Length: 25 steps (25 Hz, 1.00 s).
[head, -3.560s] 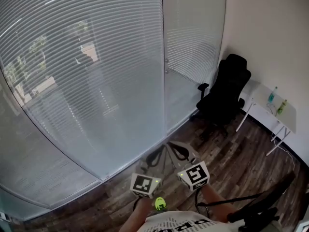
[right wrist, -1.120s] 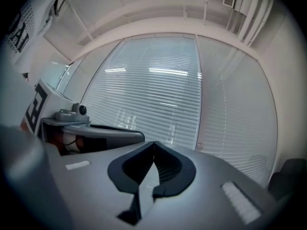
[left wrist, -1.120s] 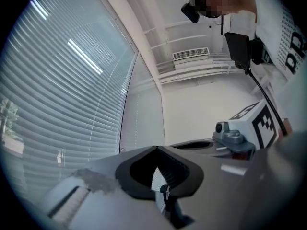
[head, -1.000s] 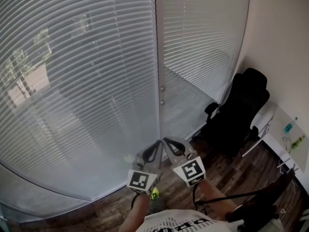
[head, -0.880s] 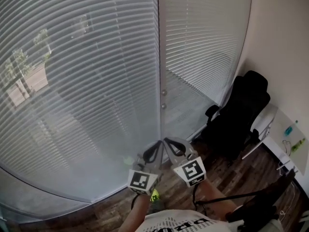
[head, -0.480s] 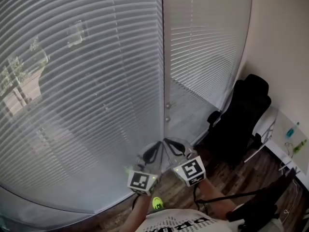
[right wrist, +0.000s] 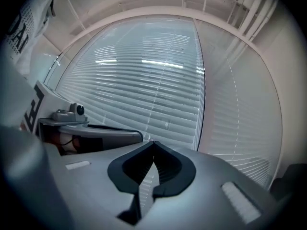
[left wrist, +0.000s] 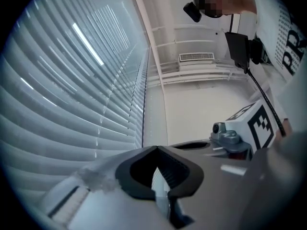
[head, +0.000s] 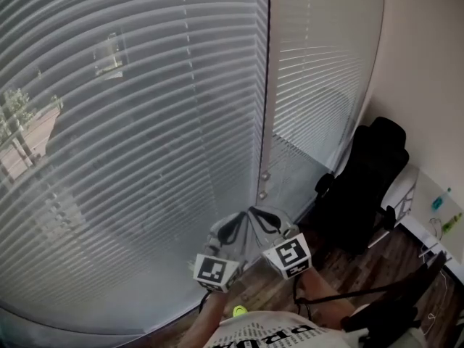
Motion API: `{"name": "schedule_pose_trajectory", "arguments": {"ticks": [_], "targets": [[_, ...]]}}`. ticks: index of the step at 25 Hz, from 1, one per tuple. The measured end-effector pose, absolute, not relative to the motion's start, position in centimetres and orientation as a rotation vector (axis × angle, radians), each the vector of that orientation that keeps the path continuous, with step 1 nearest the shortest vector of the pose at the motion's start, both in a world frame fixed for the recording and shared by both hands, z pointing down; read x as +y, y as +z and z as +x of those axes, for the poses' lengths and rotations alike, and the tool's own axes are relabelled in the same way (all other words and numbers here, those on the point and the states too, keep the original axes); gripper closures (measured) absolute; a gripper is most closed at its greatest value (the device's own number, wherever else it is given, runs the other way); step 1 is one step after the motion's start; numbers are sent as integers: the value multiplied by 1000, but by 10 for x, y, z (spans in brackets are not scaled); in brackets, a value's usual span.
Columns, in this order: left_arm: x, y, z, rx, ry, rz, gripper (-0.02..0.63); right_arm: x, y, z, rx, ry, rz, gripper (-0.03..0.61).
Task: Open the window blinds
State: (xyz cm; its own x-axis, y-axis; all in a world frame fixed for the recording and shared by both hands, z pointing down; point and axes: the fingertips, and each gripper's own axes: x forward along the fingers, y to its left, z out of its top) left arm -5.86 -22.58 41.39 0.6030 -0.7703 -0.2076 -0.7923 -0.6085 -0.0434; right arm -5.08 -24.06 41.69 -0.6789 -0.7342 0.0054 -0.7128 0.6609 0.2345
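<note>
White slatted blinds [head: 145, 136] hang lowered over the big window, and a second panel [head: 319, 85] hangs right of a vertical frame post [head: 265, 107]. Two small knobs [head: 264, 177] sit low on that post. Both grippers are held side by side low in the head view, pointing at the blinds. My left gripper [head: 238, 219] is shut with nothing in it, its tips meeting in the left gripper view [left wrist: 156, 148]. My right gripper [head: 253, 211] is likewise shut and empty [right wrist: 153, 142]. Neither touches the blinds.
A black office chair [head: 362, 180] stands in the right corner by the wall. A white desk [head: 428, 227] with small bottles [head: 438, 201] is at the far right. Dark wood floor [head: 341, 274] runs under the window.
The blinds have come nearer and fill more of the head view, and the frame post has slid right. Both grippers moved forward together and stayed shut.
</note>
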Motion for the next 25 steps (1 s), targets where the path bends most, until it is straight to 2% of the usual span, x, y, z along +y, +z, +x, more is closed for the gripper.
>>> {"name": "schedule_pose_trajectory", "arguments": {"ticks": [8,12,17,20,25], "targets": [[-236,434,-64,1279,236,-2680,621,-250,436,-55,-2692,-397,1268,569],[-236,428,-63,1310,342,-2691,621,-254,443,-53,-2667,-415,1293,569],[-245,444,-63,1314,233,-2678,621,-264,445,-44,-2643,-429,1319,568],[-253,442,-61,1356,269,-2669,621,-274,446,-36,-2614,-460,1316,527],[-267,439,-50,1400,260,-2668,621,-293,445,-22,-2606,-457,1302,506]]}}
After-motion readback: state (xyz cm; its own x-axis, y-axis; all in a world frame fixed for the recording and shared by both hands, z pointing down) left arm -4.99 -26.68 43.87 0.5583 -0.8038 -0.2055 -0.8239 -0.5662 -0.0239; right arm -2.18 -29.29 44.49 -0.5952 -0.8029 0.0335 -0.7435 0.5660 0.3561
